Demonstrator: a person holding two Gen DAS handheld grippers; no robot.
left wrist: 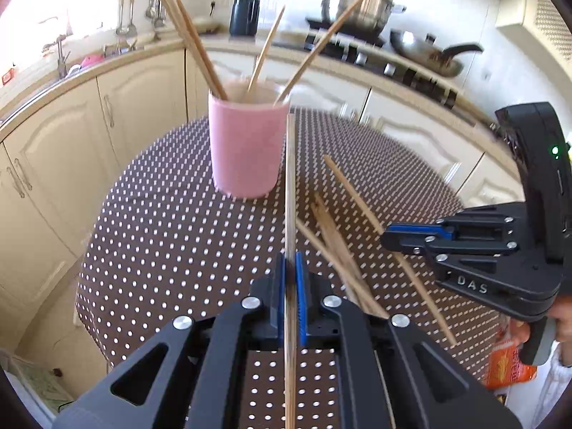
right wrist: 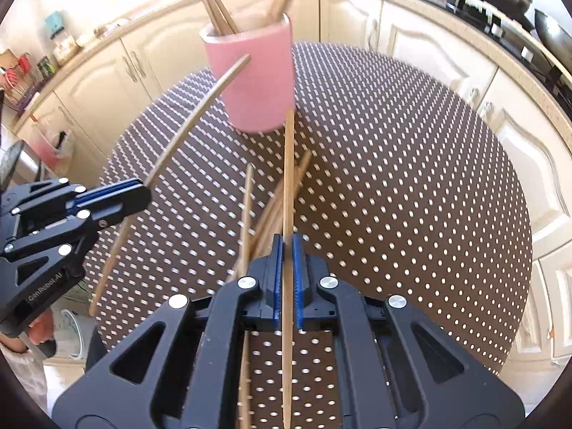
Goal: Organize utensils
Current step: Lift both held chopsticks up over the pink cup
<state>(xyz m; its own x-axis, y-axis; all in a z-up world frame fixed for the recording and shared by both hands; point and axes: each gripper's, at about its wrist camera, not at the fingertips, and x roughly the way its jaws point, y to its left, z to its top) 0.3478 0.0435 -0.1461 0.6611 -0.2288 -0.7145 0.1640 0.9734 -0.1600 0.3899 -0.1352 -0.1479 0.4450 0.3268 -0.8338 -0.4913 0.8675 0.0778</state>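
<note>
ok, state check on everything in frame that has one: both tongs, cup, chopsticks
left tongs: shut on a chopstick, pointing toward the cup
right tongs: shut on a second chopstick
pink cup: upright on the dotted table, four chopsticks standing in it
loose chopsticks: lying in a pile on the table
</note>
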